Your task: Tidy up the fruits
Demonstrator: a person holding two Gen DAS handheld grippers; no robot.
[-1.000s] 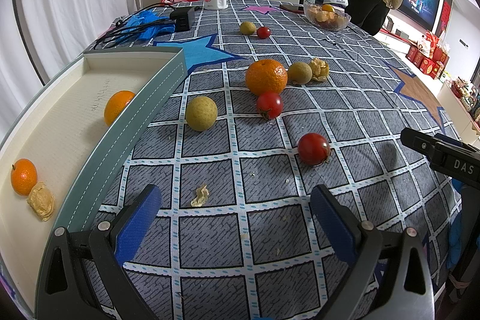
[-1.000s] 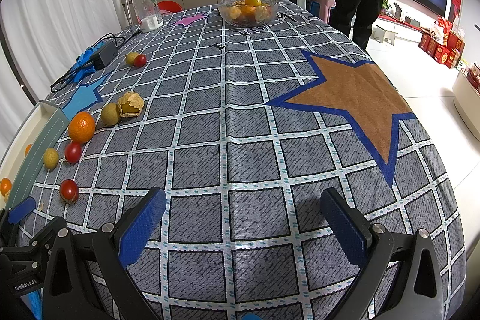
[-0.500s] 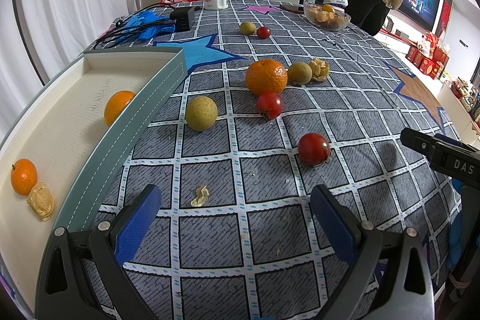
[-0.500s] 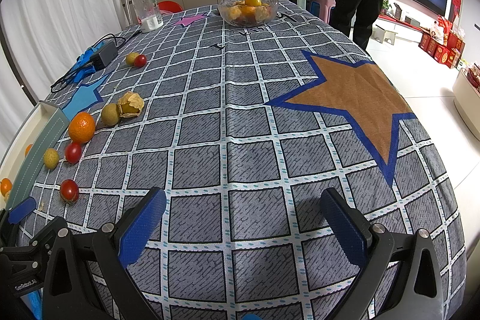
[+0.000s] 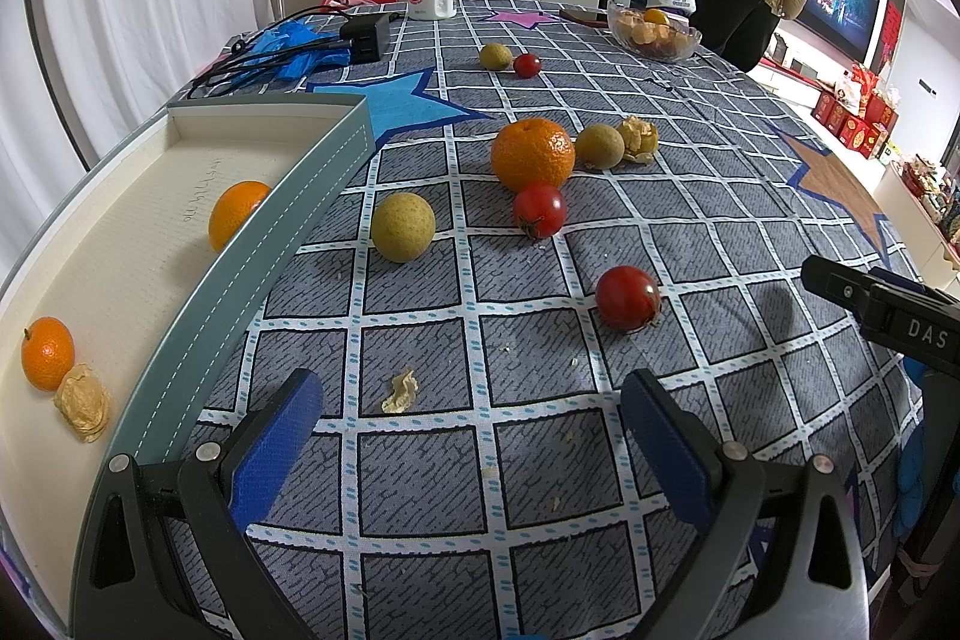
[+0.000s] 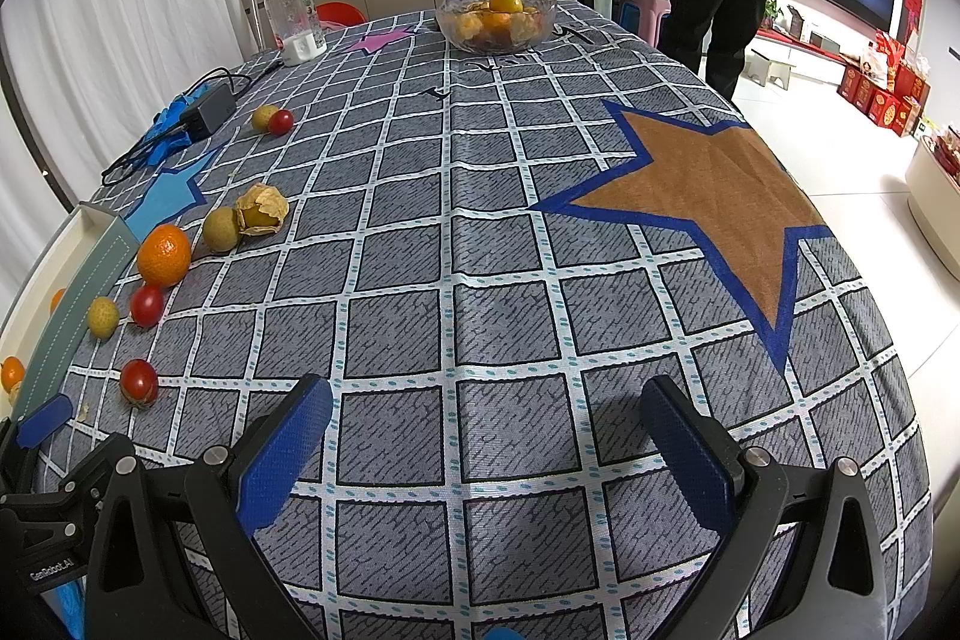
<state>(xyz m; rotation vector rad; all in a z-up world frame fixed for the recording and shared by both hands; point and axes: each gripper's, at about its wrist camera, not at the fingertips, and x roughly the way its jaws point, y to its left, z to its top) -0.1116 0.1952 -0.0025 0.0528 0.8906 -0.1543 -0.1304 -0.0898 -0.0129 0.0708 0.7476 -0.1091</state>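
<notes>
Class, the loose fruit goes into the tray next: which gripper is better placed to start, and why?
Left. The left gripper is open facing the nearest tomato beside the tray; the right gripper faces bare cloth.

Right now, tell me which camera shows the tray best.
The left wrist view: the tray fills its left side, open interior visible with two oranges and a husked fruit inside. The right wrist view catches only its corner and outer wall at the left edge.

- tray (image 5: 300, 196): holds two oranges (image 5: 235, 213), one husked berry (image 5: 83, 401)
- cloth: big orange (image 5: 531, 153), three tomatoes (image 5: 627, 297), three yellow-green fruits (image 5: 402, 227), husked berry (image 5: 639, 137), loose, unsorted
</notes>
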